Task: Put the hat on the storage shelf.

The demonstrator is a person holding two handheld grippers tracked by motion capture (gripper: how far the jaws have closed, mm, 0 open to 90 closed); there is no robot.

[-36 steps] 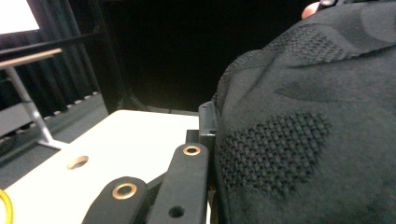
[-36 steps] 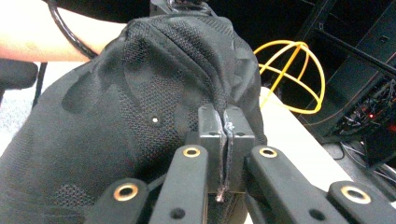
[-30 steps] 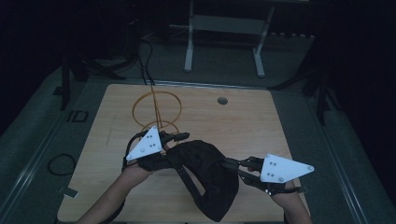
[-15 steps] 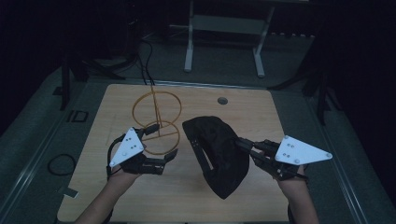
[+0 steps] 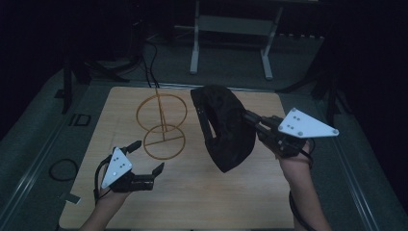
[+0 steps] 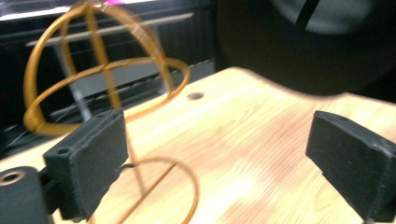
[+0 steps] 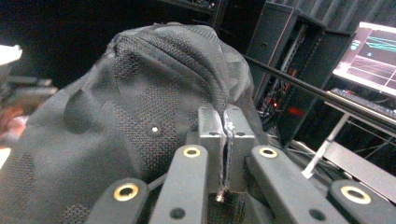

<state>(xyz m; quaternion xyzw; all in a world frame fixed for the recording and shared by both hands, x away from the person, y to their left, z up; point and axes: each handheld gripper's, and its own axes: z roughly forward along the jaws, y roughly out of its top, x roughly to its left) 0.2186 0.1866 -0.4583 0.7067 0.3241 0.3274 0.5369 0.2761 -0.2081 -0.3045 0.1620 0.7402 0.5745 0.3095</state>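
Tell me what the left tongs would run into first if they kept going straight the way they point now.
Most likely the gold wire stand: in the left gripper view it rises just beyond the open left tongs, toward their left pad. The black cap hangs farther off, held by the right tongs. Depth is uncertain.

Black mesh cap (image 5: 226,127) hangs aloft, apparently crown-up, above table.

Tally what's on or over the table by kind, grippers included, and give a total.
Black caps: 1, the cap, held up in the right gripper.
Gold wire stands: 1, the wire stand, on the table.
Grippers: 2, right shut on the cap, left gripper open.
Total: 4
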